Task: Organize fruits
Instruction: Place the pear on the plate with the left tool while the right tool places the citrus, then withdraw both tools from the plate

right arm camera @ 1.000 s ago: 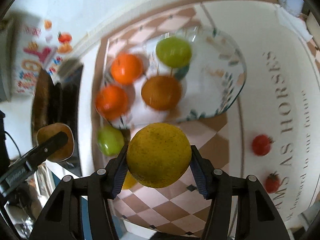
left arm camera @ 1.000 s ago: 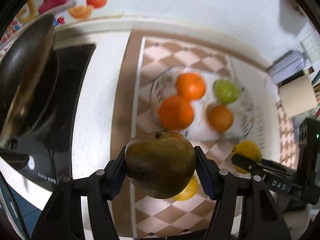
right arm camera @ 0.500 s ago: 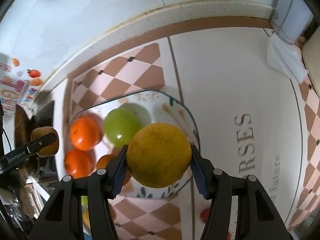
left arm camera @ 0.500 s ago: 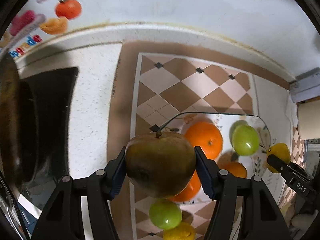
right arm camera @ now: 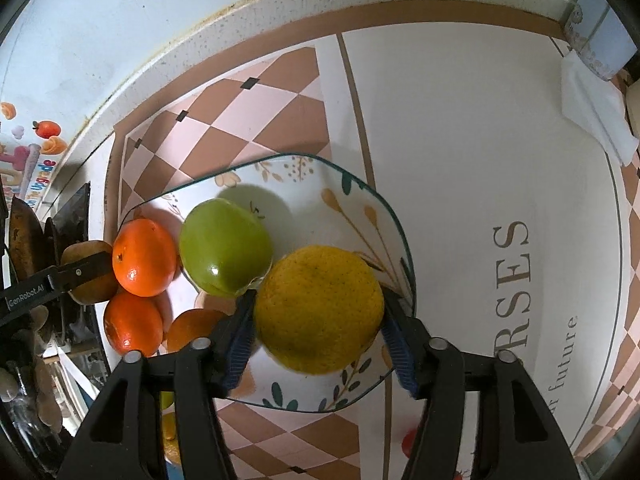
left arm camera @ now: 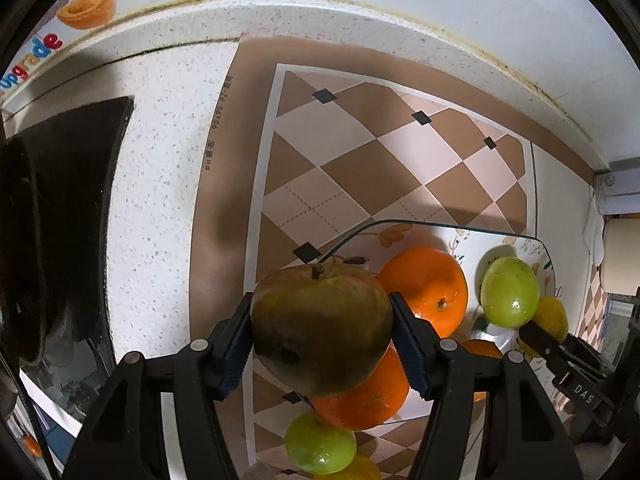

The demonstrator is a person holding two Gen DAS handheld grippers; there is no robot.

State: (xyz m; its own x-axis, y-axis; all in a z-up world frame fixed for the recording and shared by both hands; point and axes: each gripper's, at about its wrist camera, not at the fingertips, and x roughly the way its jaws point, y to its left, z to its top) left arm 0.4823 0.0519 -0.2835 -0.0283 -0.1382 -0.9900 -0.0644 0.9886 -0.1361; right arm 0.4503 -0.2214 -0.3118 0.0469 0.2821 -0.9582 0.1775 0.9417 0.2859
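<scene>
Both grippers moved in over the glass plate (right arm camera: 394,216) toward the table's back edge. Right gripper (right arm camera: 318,312): yellow citrus (right arm camera: 318,308) went from short of the plate's near rim to over its right part, just beside the green apple (right arm camera: 224,246). Left gripper (left arm camera: 320,330): brown pear (left arm camera: 322,326) now at the plate's left rim, overlapping the oranges (left arm camera: 426,292).
</scene>
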